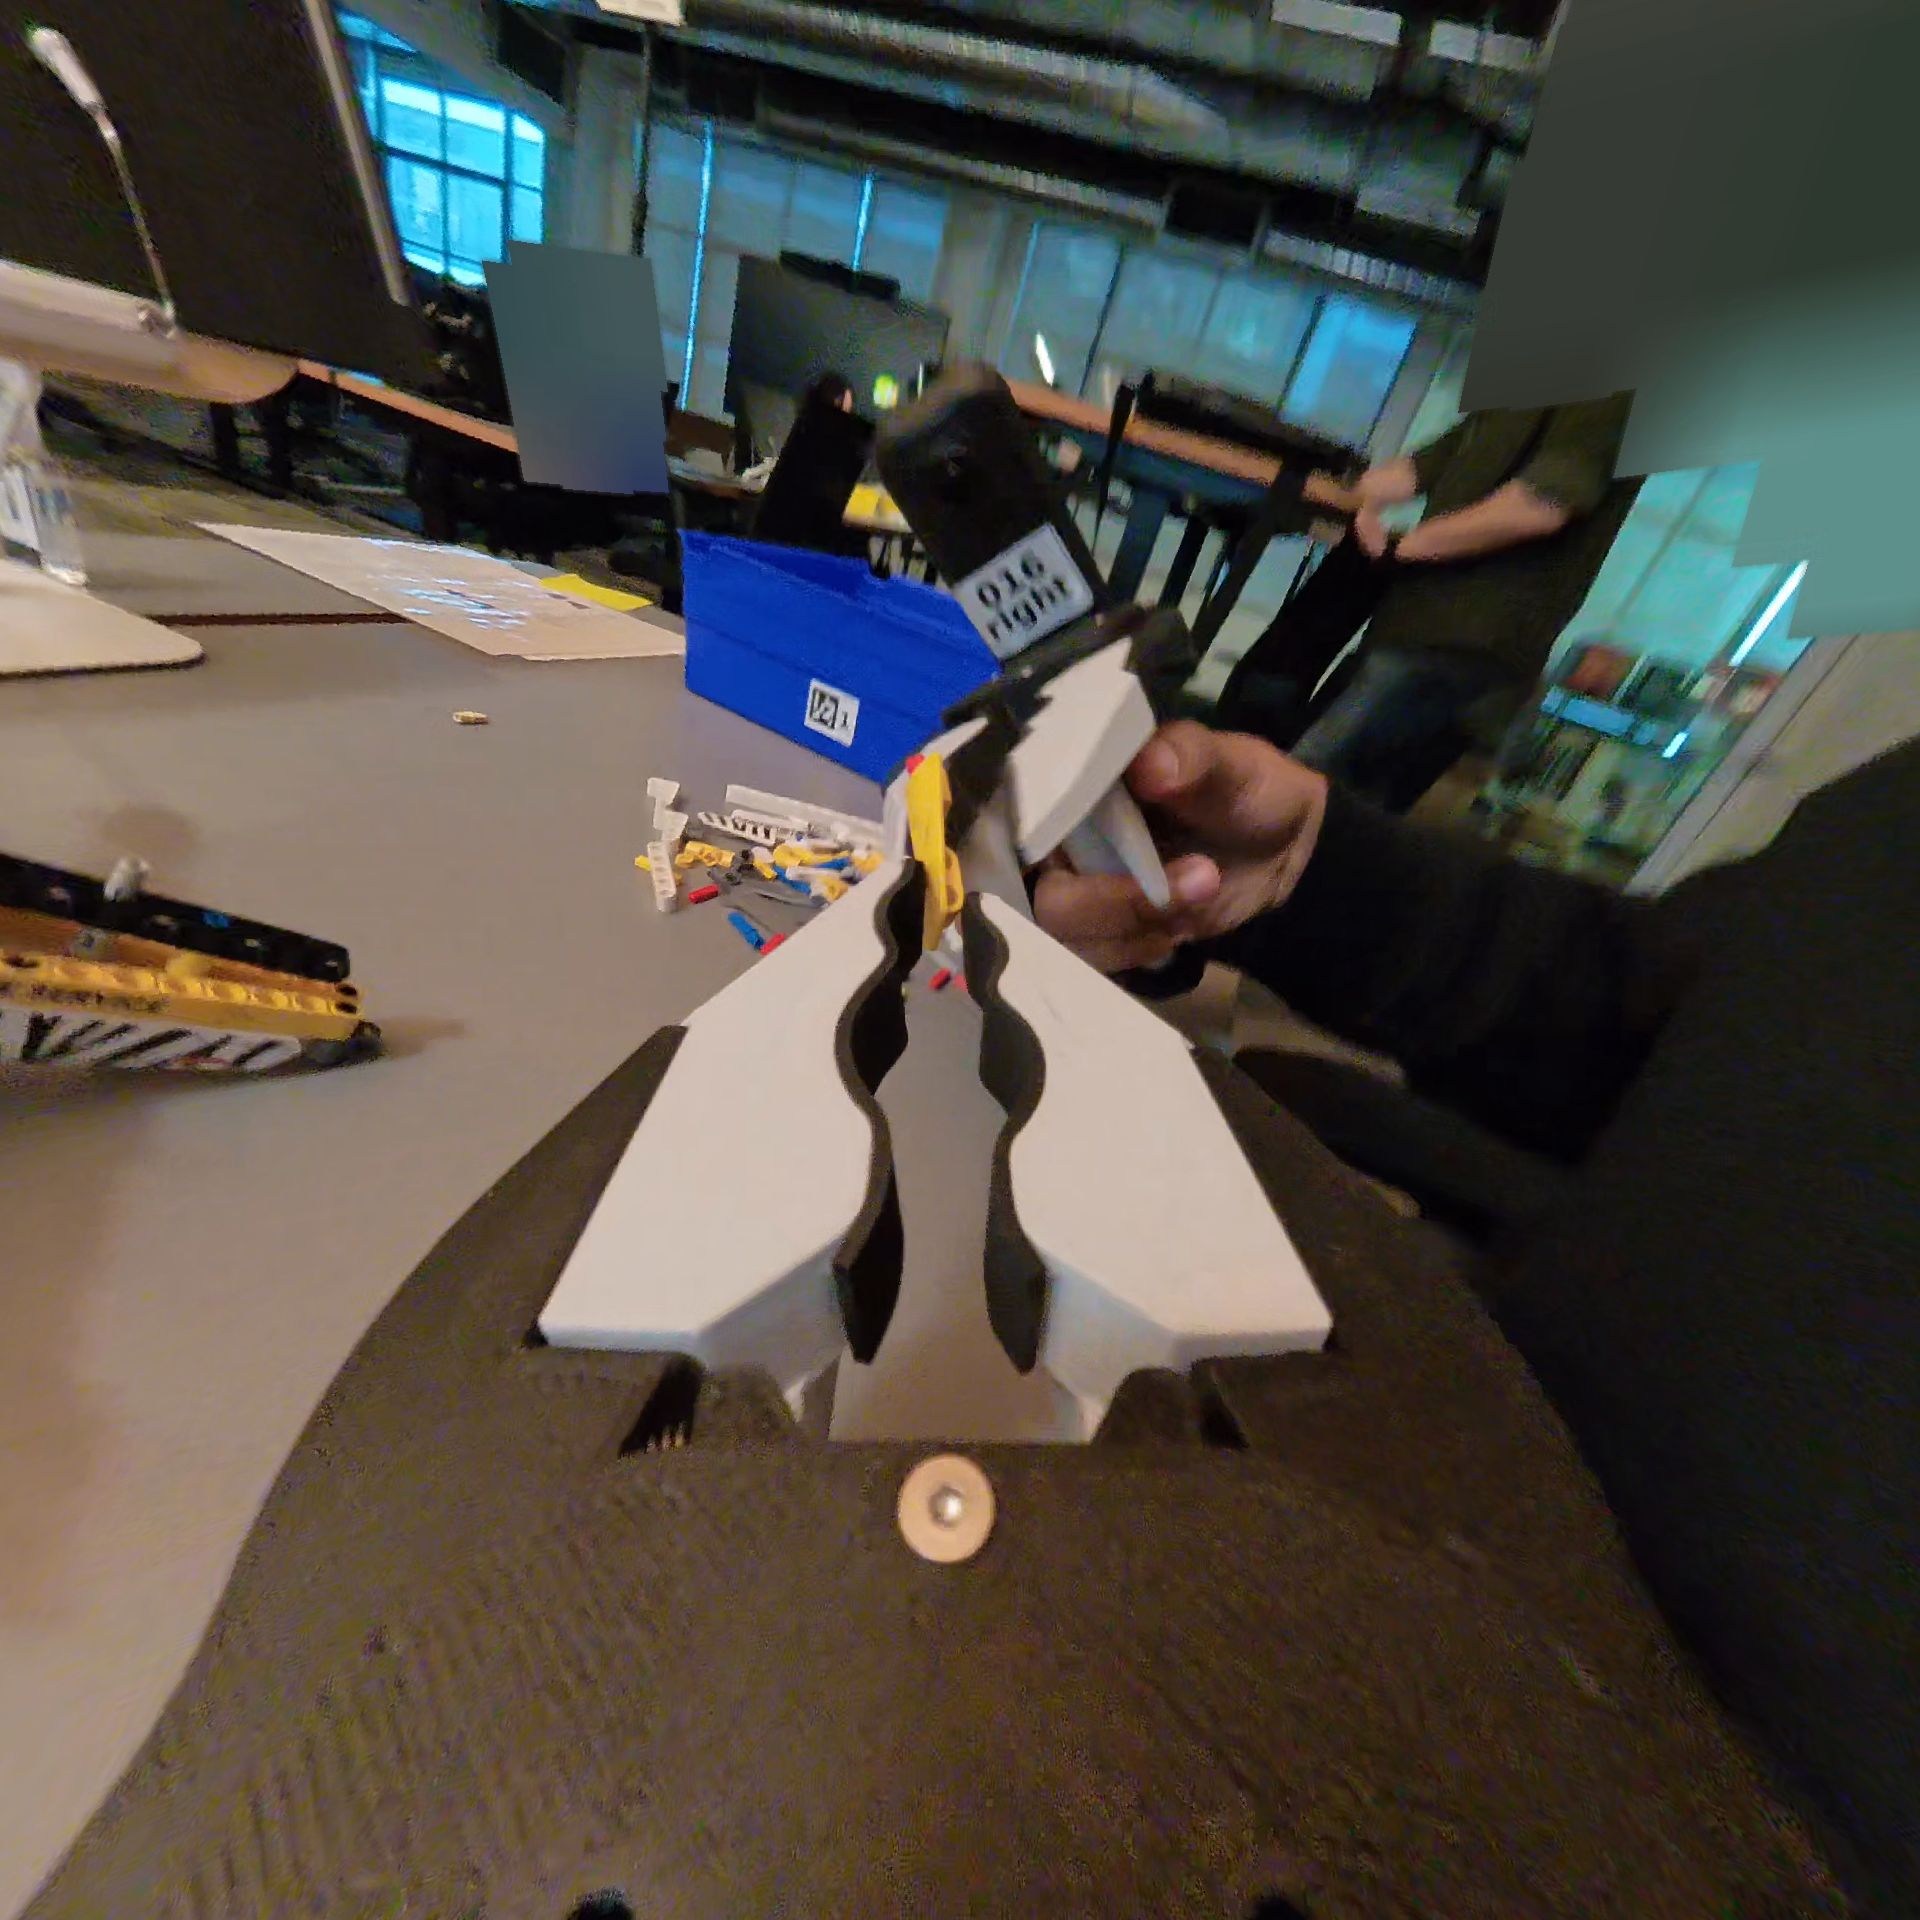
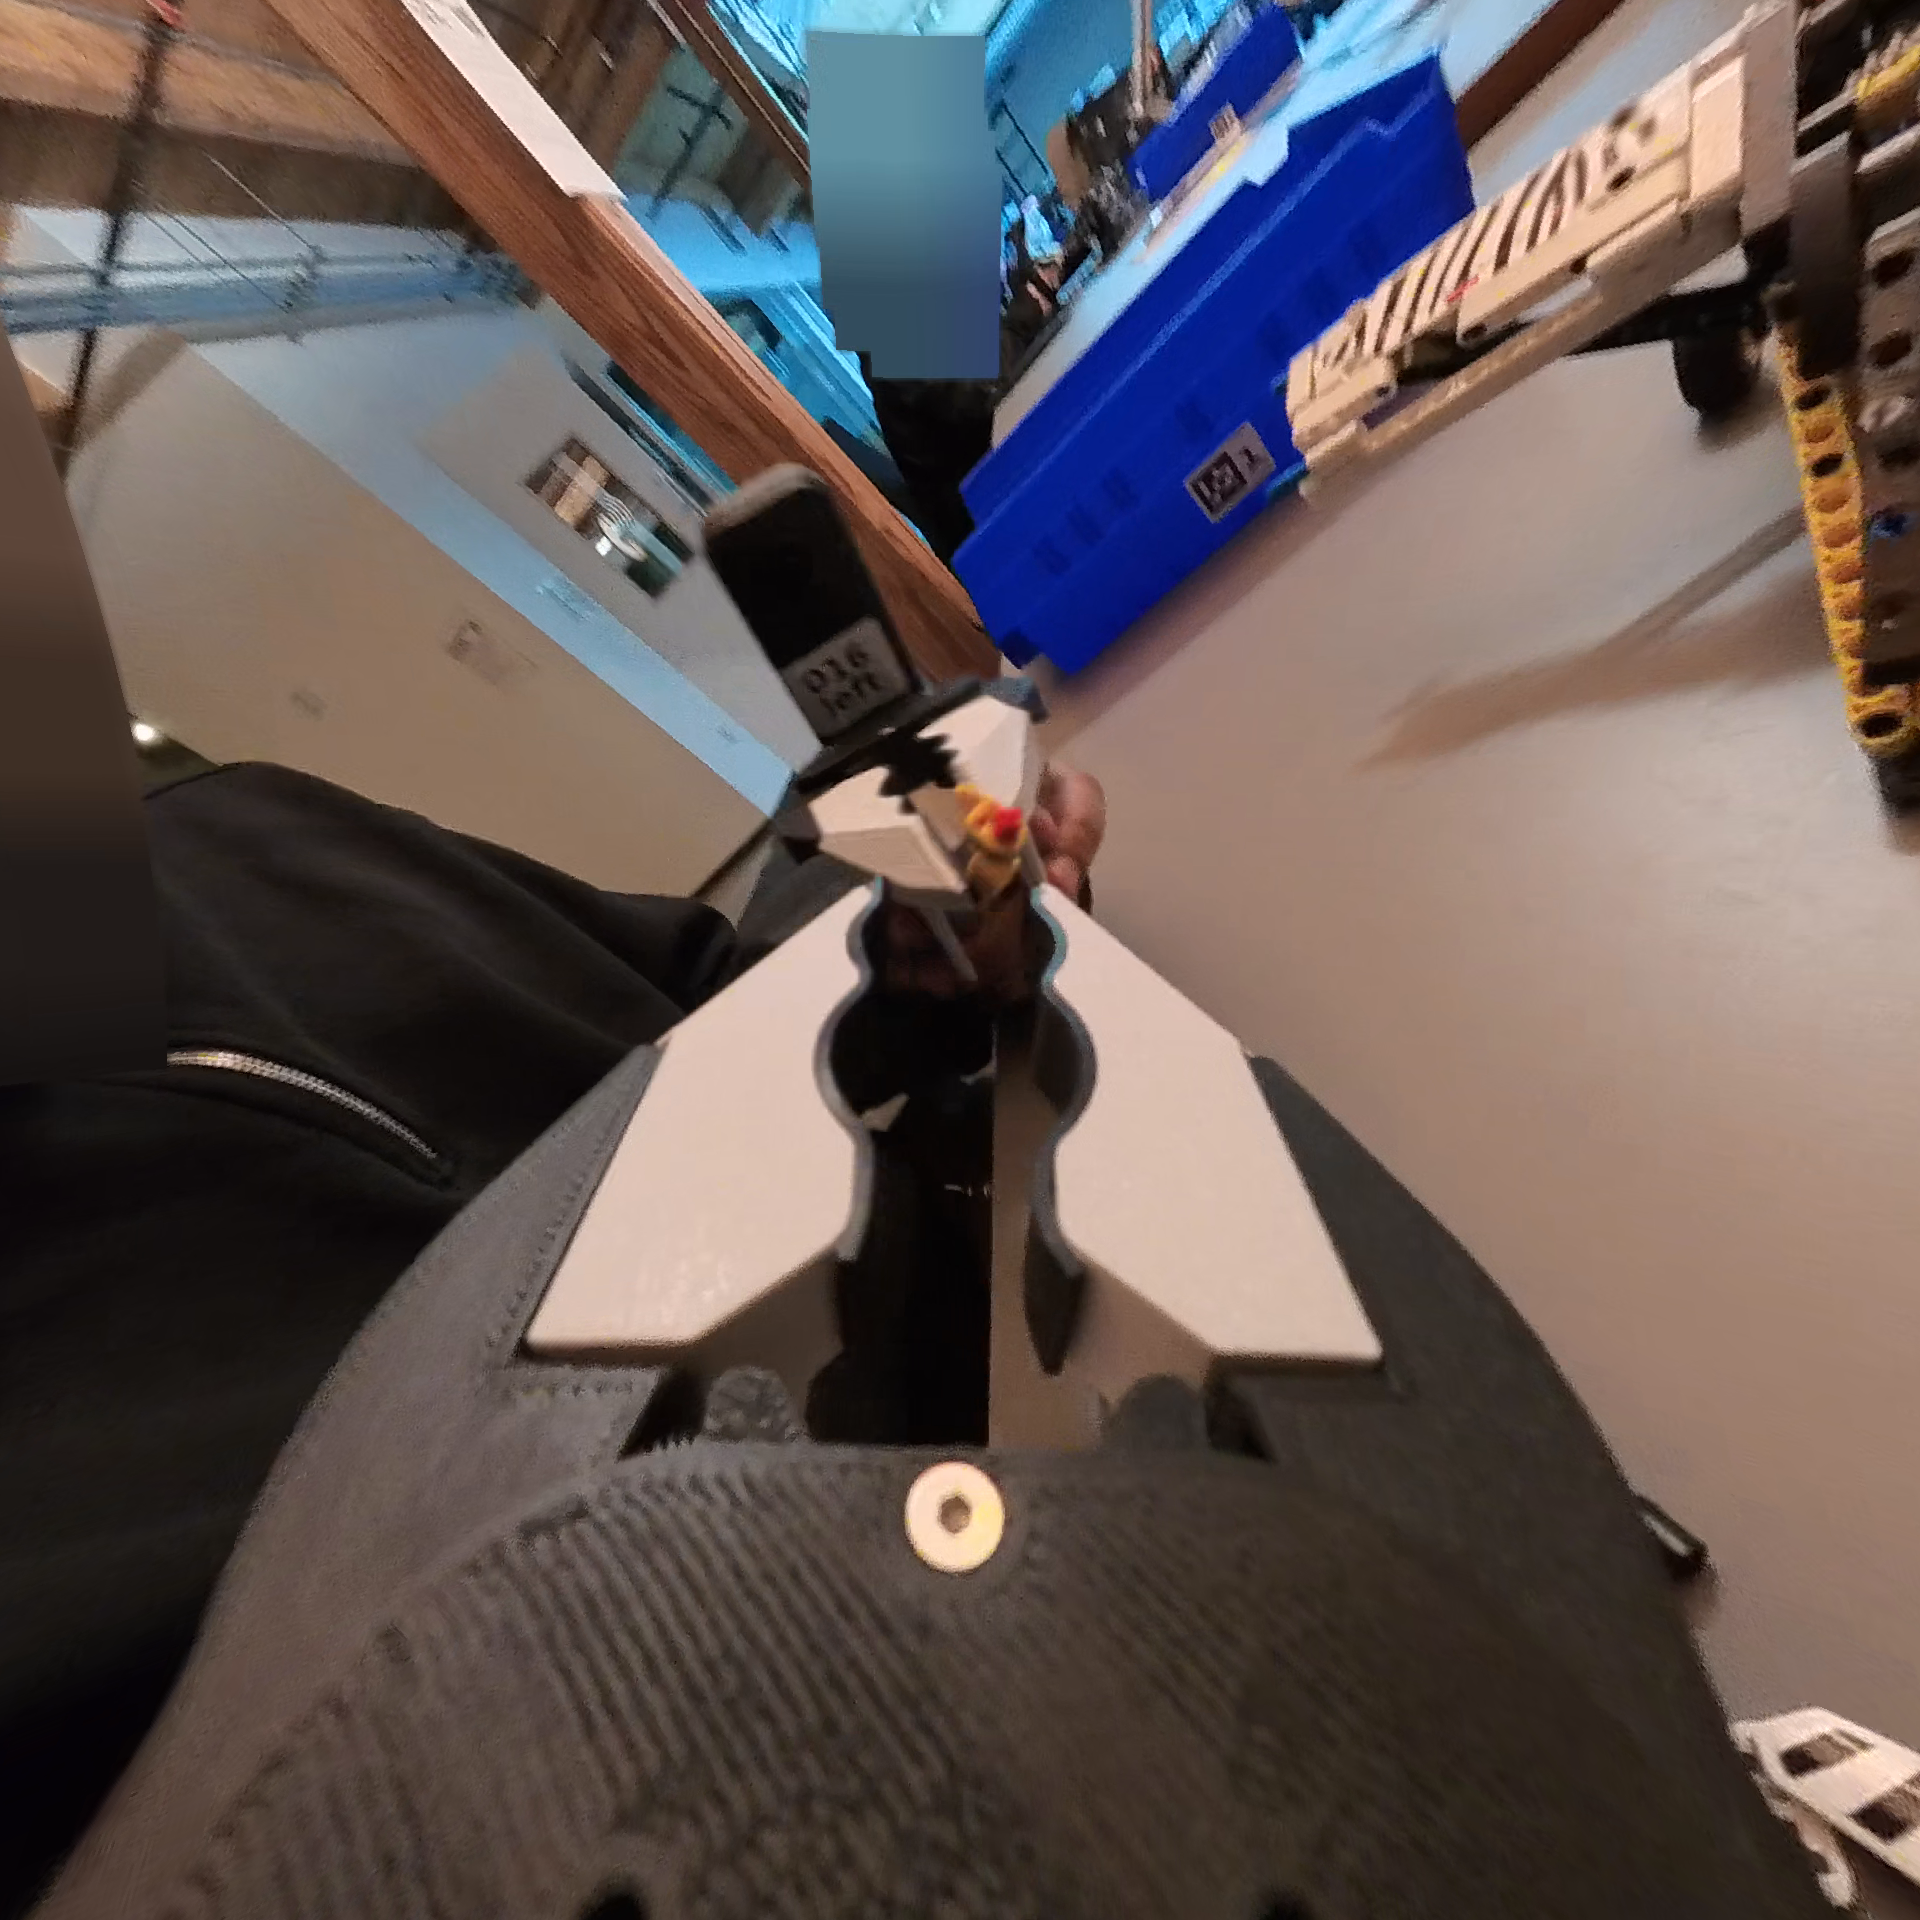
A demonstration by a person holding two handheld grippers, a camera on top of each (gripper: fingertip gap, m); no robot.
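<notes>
In the left wrist view my left gripper (image 1: 938, 899) is shut on the lower end of a thin yellow toy beam (image 1: 928, 831) with a red pin (image 1: 914, 766) at its top. The beam stands upright above the grey table (image 1: 416, 831). My right gripper (image 1: 945, 779), held by a hand (image 1: 1195, 831), faces it, and its fingers stand either side of the beam's upper part. In the right wrist view my right gripper (image 2: 956, 920) is open, with its fingertips (image 2: 1049, 925) wide apart. The left gripper (image 2: 961, 821) shows just beyond them with the yellow beam (image 2: 987, 847).
A blue bin (image 1: 790, 644) stands behind a pile of small loose toy parts (image 1: 758, 852). A yellow and black toy model (image 1: 177, 977) lies at the left; in the right wrist view it (image 2: 1849, 416) shows at the right. A person (image 1: 1475, 582) stands at the back right. The tips of both grippers are at nearly the same place.
</notes>
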